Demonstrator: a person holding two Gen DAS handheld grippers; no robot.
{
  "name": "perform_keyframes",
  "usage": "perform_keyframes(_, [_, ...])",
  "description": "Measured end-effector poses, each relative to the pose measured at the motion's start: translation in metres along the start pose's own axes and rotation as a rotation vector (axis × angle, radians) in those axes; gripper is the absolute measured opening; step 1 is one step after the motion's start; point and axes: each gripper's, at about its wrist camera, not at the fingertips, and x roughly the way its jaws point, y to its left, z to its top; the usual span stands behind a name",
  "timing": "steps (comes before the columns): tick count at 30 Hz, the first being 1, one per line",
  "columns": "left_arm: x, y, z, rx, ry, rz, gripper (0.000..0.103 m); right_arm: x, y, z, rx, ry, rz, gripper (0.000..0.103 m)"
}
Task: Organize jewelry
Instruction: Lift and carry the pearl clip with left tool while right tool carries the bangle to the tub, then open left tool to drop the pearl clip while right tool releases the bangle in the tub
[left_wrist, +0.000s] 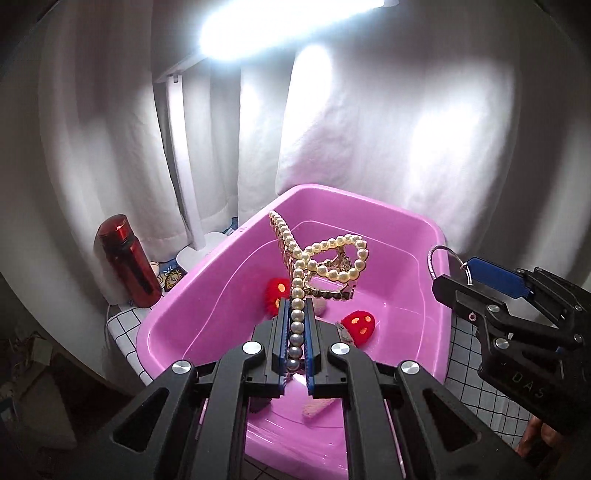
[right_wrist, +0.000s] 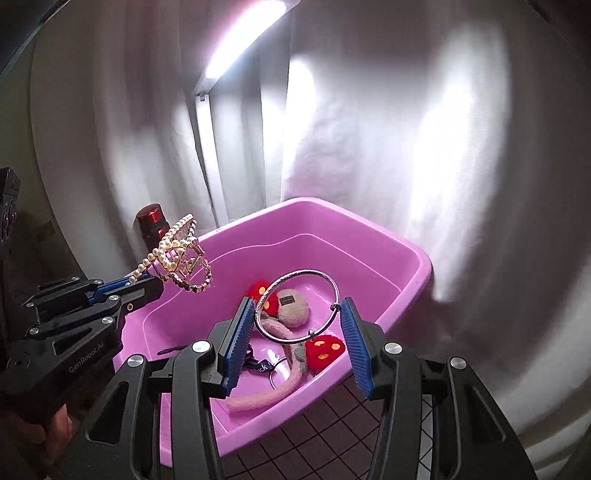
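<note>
My left gripper (left_wrist: 297, 314) is shut on a pearl-and-gold hair claw (left_wrist: 325, 266) and holds it above the pink tub (left_wrist: 369, 199). It also shows in the right wrist view (right_wrist: 147, 282) with the hair claw (right_wrist: 181, 254) at the tub's left rim. My right gripper (right_wrist: 299, 314) holds a silver bangle (right_wrist: 299, 306) between its blue pads over the tub (right_wrist: 406, 254). In the left wrist view the right gripper (left_wrist: 454, 280) is at the tub's right rim with the bangle (left_wrist: 441, 258).
In the tub lie red mushroom plush pieces (right_wrist: 325, 350), a pink plush strap (right_wrist: 266, 395) and a key ring (right_wrist: 275, 371). A red bottle (left_wrist: 127, 262) and a white lamp base (left_wrist: 199, 251) stand left of the tub. A white curtain hangs behind. The table has a grid cloth (left_wrist: 476, 380).
</note>
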Motion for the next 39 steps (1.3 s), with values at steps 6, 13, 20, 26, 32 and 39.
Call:
perform_keyframes(6, [0.030, 0.016, -0.007, -0.023, 0.061, 0.018, 0.007, 0.036, 0.010, 0.003, 0.002, 0.068, -0.005, 0.047])
perform_keyframes(13, [0.051, 0.025, -0.012, -0.041, 0.106, 0.021, 0.008, 0.063, 0.012, 0.002, 0.007, 0.136, -0.028, 0.047])
perform_keyframes(20, [0.049, 0.031, -0.010, -0.049, 0.092, 0.042, 0.032, 0.069, 0.014, 0.004, 0.011, 0.155, -0.051, 0.056])
perform_keyframes(26, [0.034, 0.035, -0.003, -0.056, 0.042, 0.080, 0.079, 0.065, 0.016, 0.008, 0.008, 0.137, -0.066, 0.063])
perform_keyframes(32, [0.030, 0.040, -0.001, -0.082, 0.062, 0.092, 0.083, 0.059, 0.015, 0.009, 0.019, 0.128, -0.079, 0.066])
perform_keyframes(39, [0.028, 0.045, -0.003, -0.103, 0.090, 0.107, 0.085, 0.051, 0.015, 0.011, 0.023, 0.119, -0.099, 0.068])
